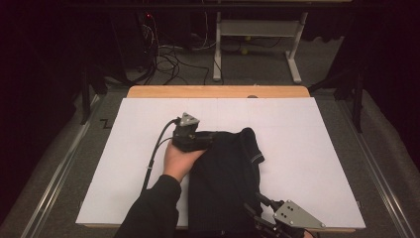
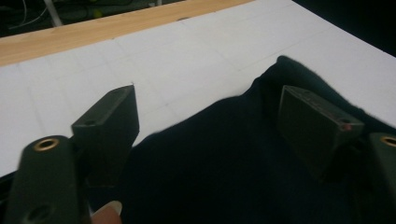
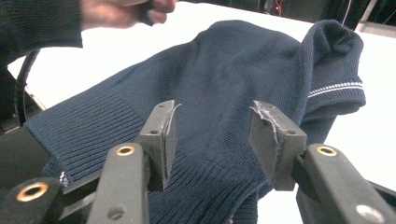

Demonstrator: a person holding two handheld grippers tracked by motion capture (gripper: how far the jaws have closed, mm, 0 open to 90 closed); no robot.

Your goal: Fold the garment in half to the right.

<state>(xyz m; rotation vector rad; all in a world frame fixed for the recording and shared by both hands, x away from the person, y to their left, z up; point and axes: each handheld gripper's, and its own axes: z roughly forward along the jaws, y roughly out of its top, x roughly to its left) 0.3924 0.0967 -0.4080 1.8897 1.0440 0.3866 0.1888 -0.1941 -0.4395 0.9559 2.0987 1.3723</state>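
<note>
Dark sweater (image 1: 228,173) mid-table on white sheet (image 1: 307,148), long axis near-to-far. Left gripper (image 2: 210,126) wide open over far edge; right gripper (image 3: 212,140) open astride near ribbed hem (image 3: 88,135), nearer.

Overhead view; two close gripper views

High view: white table sheet (image 1: 297,148) bright, evenly lit from above; surround toward 9 and 3 o'clock nearly black. Dark garment (image 1: 223,173) loses all detail there. Left gripper view: dim, grainy, soft; near jaw parts at 7 o'clock blurred. Right gripper view: brighter, knit ribs sharp, sheet glare toward 12 o'clock, hand (image 3: 126,11) blurred.
</note>
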